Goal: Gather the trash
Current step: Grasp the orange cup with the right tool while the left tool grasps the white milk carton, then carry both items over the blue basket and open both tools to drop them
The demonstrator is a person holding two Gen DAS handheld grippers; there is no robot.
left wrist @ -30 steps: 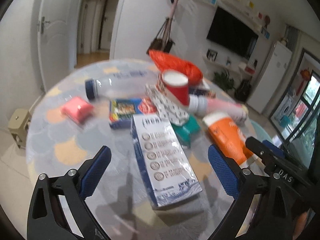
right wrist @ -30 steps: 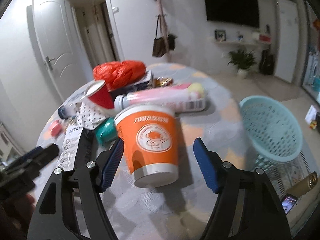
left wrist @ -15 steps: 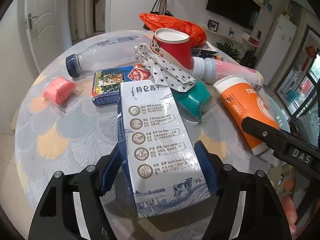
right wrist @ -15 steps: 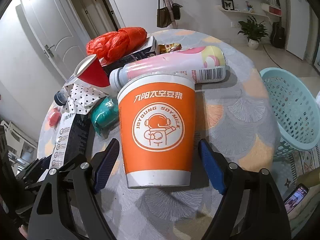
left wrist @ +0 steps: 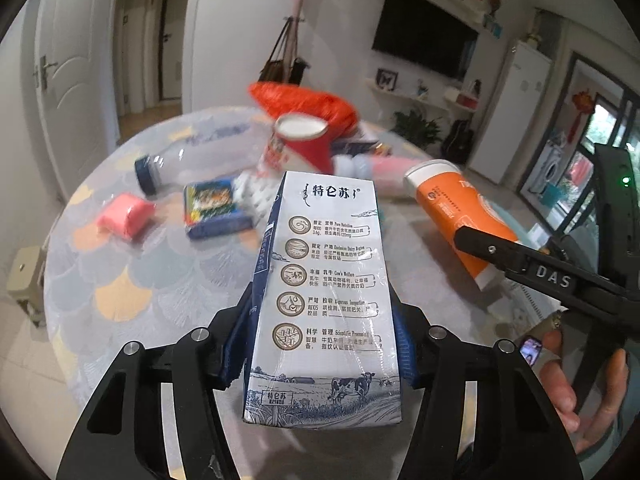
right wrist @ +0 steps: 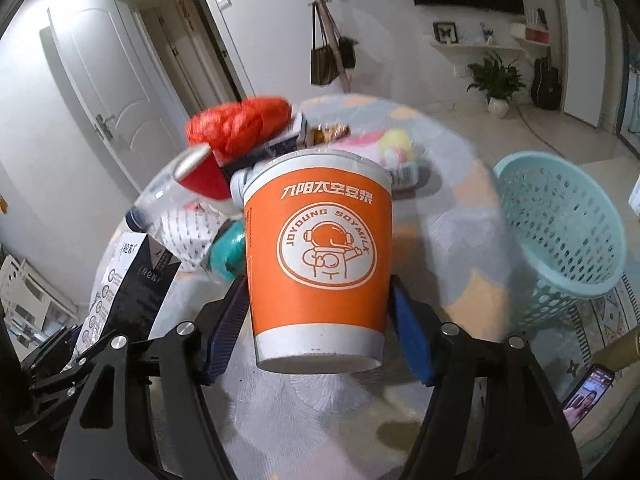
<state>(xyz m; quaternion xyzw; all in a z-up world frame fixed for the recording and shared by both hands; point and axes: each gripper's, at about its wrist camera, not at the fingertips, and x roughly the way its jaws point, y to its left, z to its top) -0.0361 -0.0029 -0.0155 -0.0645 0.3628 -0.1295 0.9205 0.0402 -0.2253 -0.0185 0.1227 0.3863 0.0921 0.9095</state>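
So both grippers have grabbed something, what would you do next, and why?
Probably swing the right gripper toward the teal basket beside the table and drop the orange cup in. The cup already sits clamped between its jaws, as the milk carton does in the left gripper.

Place: you are in a home living room.
Wall: your view takes in a flat television (left wrist: 424, 50) and white doors (right wrist: 108, 108).
Furnishings: you can see a potted plant (right wrist: 496, 80), guitar (right wrist: 545, 80), hanging bags (right wrist: 332, 60), and a white fridge (left wrist: 508, 108).
Floor: a laundry-style basket (right wrist: 560, 232) stands beside your round counter (left wrist: 120, 272).
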